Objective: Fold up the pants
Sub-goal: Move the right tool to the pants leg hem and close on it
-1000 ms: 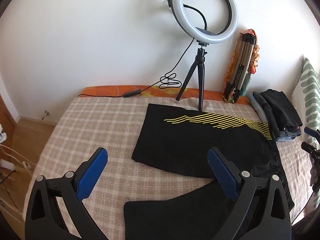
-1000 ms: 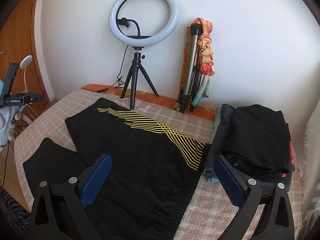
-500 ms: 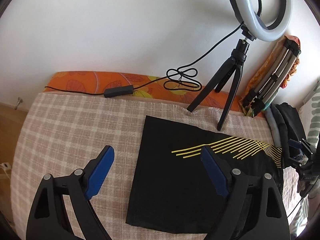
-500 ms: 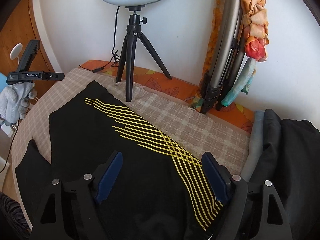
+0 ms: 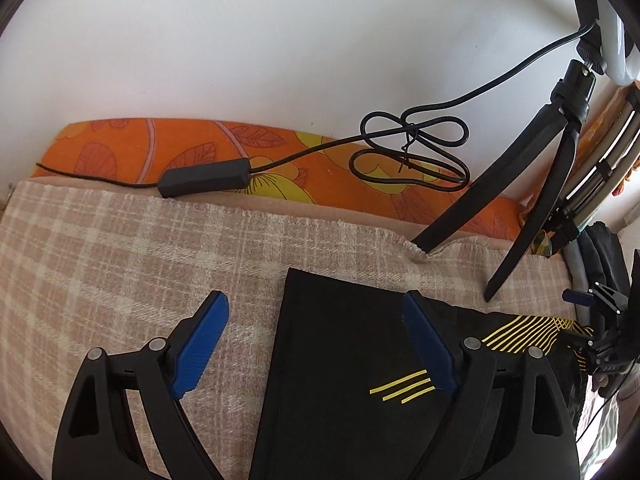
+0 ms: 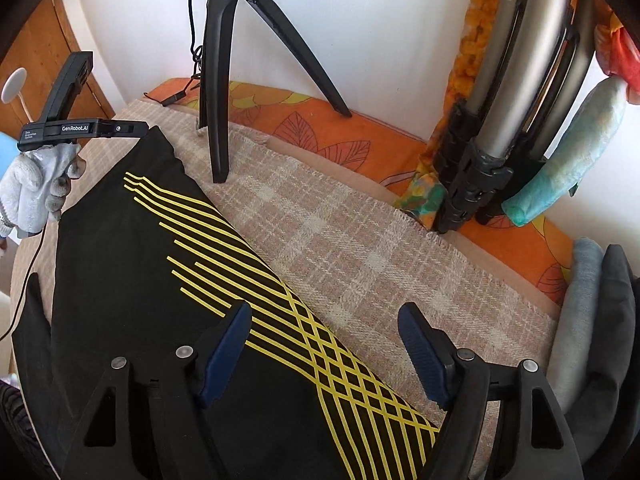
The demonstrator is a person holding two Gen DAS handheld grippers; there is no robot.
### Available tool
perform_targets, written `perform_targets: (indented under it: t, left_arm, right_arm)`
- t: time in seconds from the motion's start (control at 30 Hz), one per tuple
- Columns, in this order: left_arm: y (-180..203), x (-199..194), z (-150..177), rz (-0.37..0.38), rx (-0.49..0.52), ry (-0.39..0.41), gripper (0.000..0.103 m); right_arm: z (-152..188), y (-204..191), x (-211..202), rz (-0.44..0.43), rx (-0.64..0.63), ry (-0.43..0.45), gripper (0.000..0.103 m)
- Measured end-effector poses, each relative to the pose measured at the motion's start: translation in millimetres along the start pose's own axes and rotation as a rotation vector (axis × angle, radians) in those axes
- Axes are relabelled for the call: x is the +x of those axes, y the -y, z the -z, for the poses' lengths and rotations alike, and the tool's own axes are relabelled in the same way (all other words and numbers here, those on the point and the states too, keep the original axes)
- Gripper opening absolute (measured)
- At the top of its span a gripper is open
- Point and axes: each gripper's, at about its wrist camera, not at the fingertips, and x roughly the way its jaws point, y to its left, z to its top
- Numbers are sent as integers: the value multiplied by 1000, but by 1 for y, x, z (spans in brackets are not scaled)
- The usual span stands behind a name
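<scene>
Black with yellow stripes, the pants [image 6: 132, 280] lie spread flat on the checked blanket [image 6: 360, 248] of the bed, one leg reaching toward the far wall beside the tripod [image 6: 218, 80]. No fold shows in them yet, so by the look of it the task is at its start: both grips and every fold are left to do.

The left gripper [image 5: 316, 340] is wide open and holds nothing; it hangs over the far hem of that leg, its right finger above the cloth and its left above bare blanket. The right gripper [image 6: 324, 344] is likewise wide open and empty, poised over the far edge of the striped part nearer the waist. At the right of the bed a pile of folded clothes [image 6: 600, 320] sits just beside the pants.
</scene>
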Motion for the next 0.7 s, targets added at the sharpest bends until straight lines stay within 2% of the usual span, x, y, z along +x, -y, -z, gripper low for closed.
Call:
perform_targets:
  t: [0.27, 0.37, 0.47, 0.5, 0.53, 0.57, 0.63, 0.67, 0.7]
  left_arm:
    - [8, 14, 5, -23, 21, -1, 86]
    - [14, 16, 8, -40, 34, 15, 76]
    - [12, 17, 5, -48, 42, 28, 56]
    - [16, 17, 5, -52, 50, 33, 42]
    - [16, 17, 6, -57, 57, 36, 22]
    - [16, 16, 7, -62, 60, 36, 15]
    - [21, 19, 11, -45, 54, 43, 7]
    - [20, 19, 13, -34, 51, 44, 6]
    - [21, 18, 14, -31, 51, 49, 6]
  right_arm:
    - [3, -6, 11, -13, -37, -53, 77]
    - [5, -11, 12, -3, -56, -62, 76]
    - [7, -14, 11, -14, -59, -56, 64]
    - [7, -16, 11, -20, -58, -53, 58]
    - [8, -18, 10, -22, -57, -49, 52]
    - [9, -19, 9, -21, -57, -47, 49]
    - [11, -21, 8, -25, -50, -39, 36]
    - [12, -21, 7, -29, -44, -34, 32]
    - [12, -21, 7, -36, -35, -31, 22]
